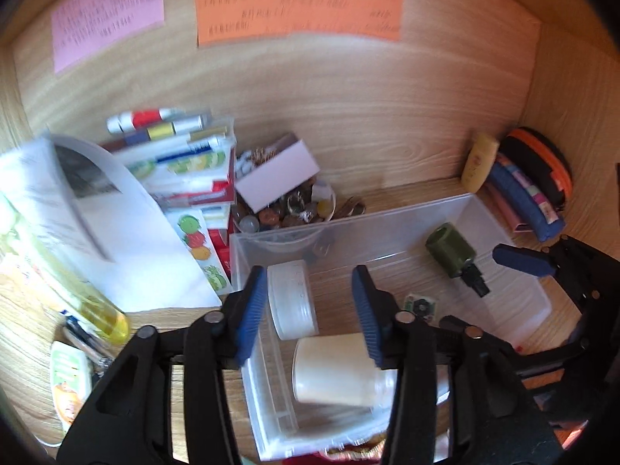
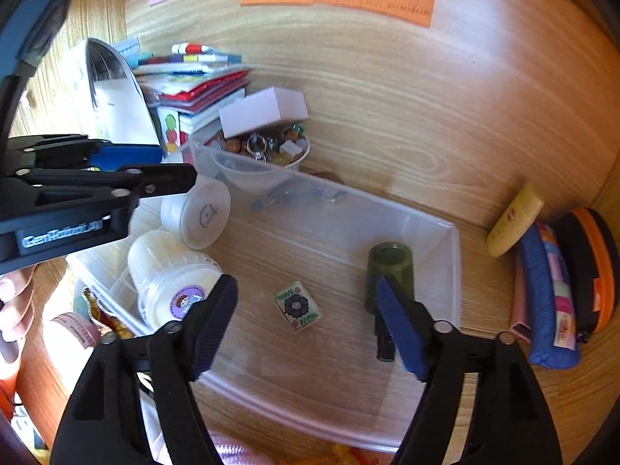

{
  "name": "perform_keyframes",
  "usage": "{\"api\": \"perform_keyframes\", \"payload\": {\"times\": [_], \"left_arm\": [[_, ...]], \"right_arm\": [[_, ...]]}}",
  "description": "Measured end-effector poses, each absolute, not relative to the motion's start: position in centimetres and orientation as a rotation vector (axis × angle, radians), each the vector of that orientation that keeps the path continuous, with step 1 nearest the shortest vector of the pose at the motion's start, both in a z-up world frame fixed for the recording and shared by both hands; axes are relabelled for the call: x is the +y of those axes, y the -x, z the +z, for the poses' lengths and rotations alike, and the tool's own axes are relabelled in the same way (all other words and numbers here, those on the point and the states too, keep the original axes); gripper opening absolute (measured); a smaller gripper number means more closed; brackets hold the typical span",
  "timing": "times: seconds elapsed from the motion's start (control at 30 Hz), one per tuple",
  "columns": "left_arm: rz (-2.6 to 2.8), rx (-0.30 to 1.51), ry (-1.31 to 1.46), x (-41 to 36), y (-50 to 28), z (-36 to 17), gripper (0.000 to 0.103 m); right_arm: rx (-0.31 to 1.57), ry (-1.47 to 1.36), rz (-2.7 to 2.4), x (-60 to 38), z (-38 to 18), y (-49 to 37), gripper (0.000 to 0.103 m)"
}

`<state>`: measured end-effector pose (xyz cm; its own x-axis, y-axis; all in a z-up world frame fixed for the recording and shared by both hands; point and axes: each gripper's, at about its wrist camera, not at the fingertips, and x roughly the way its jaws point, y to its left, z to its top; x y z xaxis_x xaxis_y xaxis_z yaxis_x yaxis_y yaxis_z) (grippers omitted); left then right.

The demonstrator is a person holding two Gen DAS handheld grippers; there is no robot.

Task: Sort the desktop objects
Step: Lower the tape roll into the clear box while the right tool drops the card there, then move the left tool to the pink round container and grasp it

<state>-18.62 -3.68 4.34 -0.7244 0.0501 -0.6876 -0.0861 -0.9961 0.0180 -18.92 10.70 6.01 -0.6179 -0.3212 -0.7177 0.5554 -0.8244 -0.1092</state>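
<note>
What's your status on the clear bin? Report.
Left gripper and right gripper open, empty, over the clear bin. Two white jars, green bottle, small packet inside. Nothing blocking.

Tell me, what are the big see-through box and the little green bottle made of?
The box looks like clear, glossy plastic: the wooden desk shows through its walls. The green bottle seems tinted see-through plastic or glass, hard to tell, with a black tip.

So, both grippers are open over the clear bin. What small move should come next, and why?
Probably lift the left gripper up out of the bin: its fingers are open and empty, and two white jars already lie inside below it, so nothing seems left to release.
</note>
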Motion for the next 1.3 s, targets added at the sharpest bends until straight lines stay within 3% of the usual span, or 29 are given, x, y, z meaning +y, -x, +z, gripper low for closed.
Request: {"api": "perform_keyframes", "payload": {"times": [0.2, 0.33, 0.43, 0.5, 1.3], "left_arm": [[2.911, 0.142, 1.03, -3.0, 15.5, 6.3, 0.062], [2.922, 0.141, 1.008, -3.0, 13.9, 6.7, 0.064], [2.923, 0.127, 1.011, -3.2, 12.7, 6.5, 0.069], [2.925, 0.126, 1.018, -3.3, 11.8, 6.3, 0.069], [2.893, 0.099, 1.312, -6.8, 2.2, -1.1, 0.069]], "right_arm": [[0.456, -0.94, -2.44, 11.2, 6.7, 17.3, 0.073], [0.44, -0.927, -2.455, 12.2, 6.9, 16.2, 0.074], [0.417, -0.92, -2.468, 13.3, 7.1, 15.3, 0.079], [0.401, -0.912, -2.478, 14.1, 7.2, 14.6, 0.083], [0.512, -1.067, -2.467, 20.7, 1.3, 7.3, 0.083]]}}
